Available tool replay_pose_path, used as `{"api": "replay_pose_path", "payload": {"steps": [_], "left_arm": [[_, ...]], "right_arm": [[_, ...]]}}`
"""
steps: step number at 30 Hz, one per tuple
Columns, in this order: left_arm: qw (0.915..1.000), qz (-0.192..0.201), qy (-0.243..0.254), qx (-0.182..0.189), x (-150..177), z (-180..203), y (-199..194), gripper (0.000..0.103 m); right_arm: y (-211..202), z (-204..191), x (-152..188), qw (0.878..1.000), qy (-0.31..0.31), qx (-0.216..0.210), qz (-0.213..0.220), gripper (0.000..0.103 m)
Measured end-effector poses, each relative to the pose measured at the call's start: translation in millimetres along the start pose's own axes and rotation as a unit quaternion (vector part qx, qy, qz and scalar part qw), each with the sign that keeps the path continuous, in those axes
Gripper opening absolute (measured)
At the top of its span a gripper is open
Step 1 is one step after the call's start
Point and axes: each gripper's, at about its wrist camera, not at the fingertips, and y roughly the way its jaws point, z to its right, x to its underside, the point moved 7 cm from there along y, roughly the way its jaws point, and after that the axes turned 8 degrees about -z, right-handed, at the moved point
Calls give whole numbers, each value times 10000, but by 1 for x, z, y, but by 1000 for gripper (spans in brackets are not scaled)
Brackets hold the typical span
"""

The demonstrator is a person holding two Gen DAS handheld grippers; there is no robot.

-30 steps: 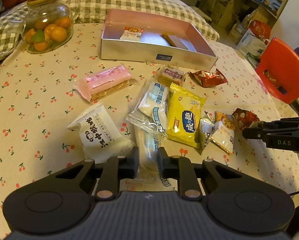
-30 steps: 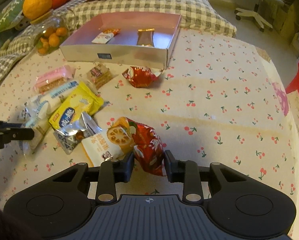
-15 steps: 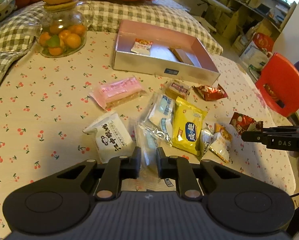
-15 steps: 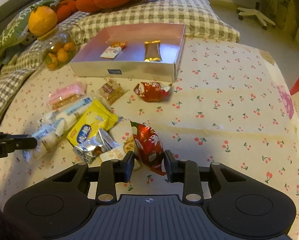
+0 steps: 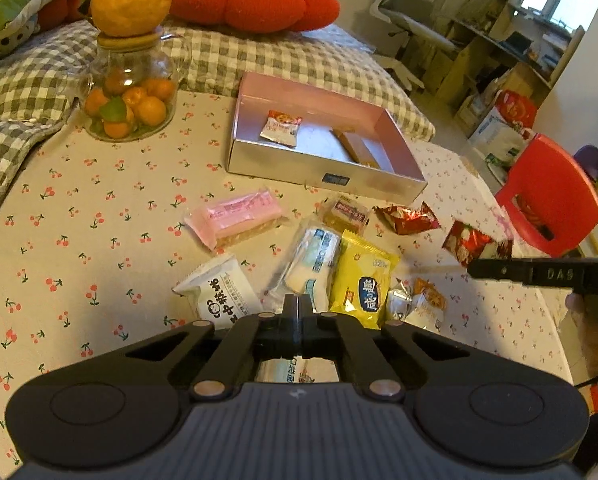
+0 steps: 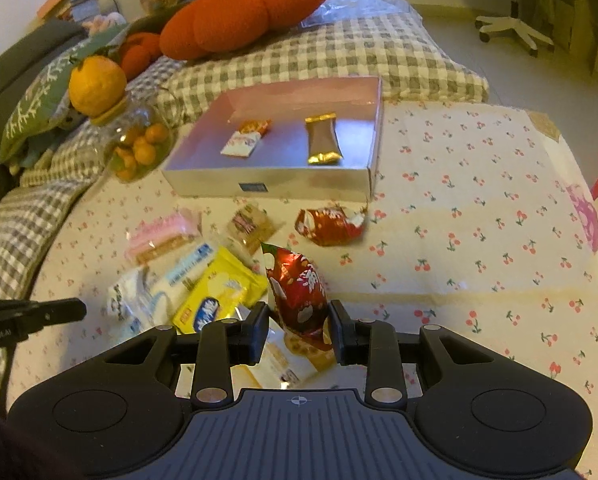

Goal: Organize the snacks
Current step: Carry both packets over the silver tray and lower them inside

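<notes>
My left gripper [image 5: 297,312] is shut on the clear wrapper edge of a white-and-blue snack packet [image 5: 317,258], which trails from the fingers down to the cherry-print tablecloth. My right gripper [image 6: 297,332] is shut on a red foil snack bag [image 6: 297,294], held upright above the pile; the left wrist view shows this bag [image 5: 471,240] at the right gripper's tip [image 5: 477,269]. A silver box with a pink lining [image 5: 327,176] stands beyond the pile, holding a small white-orange packet [image 5: 281,128] and a brown-gold bar [image 6: 322,140].
Loose on the cloth lie a pink bar [image 5: 235,216], a white packet [image 5: 219,300], a yellow packet [image 5: 363,284], a small cake [image 5: 345,212], a red wrapper [image 5: 407,218] and foil packets [image 5: 419,304]. A glass jar of oranges [image 5: 129,100] stands far left; a red chair [image 5: 551,196] stands right.
Both grippers have risen. The left jaws, which straddled the white-and-blue packet, have closed on its wrapper. The red bag has come up off the pile in the right gripper.
</notes>
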Motion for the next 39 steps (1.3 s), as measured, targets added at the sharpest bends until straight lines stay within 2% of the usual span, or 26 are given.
{"api": "replay_pose_path", "payload": {"steps": [3,5,11,15,18,20,22,26,39], "left_arm": [[9996,-257,125,-20,6,0,13,7],[9989,-420,226,-43,11,2,21,22],[9939,-892,611,-199,26,12,43,38],[9899,-999,839,-552,30,11,51,46],[9870,-1205,808,-691,35,5,61,43],[9865,-1123,912,-765,35,7,61,42],[9867,-1079,928,-786,34,7,60,29],[9897,-1049,762,-611,31,7,54,19],[9970,-499,546,-219,8,15,18,16]], "right_arm": [[3,-3,-1,10000,20,-64,-33,30],[6,-5,1,9999,25,-121,-113,30],[16,-10,8,9995,-45,-117,-297,30],[19,-12,11,9993,-80,-119,-357,30],[22,-14,13,9991,-107,-120,-390,30],[23,-15,13,9990,-118,-136,-418,30],[24,-16,13,9988,-113,-160,-442,30],[24,-17,13,9988,-111,-174,-436,30],[14,-17,-6,9995,41,-254,-173,30]]}}
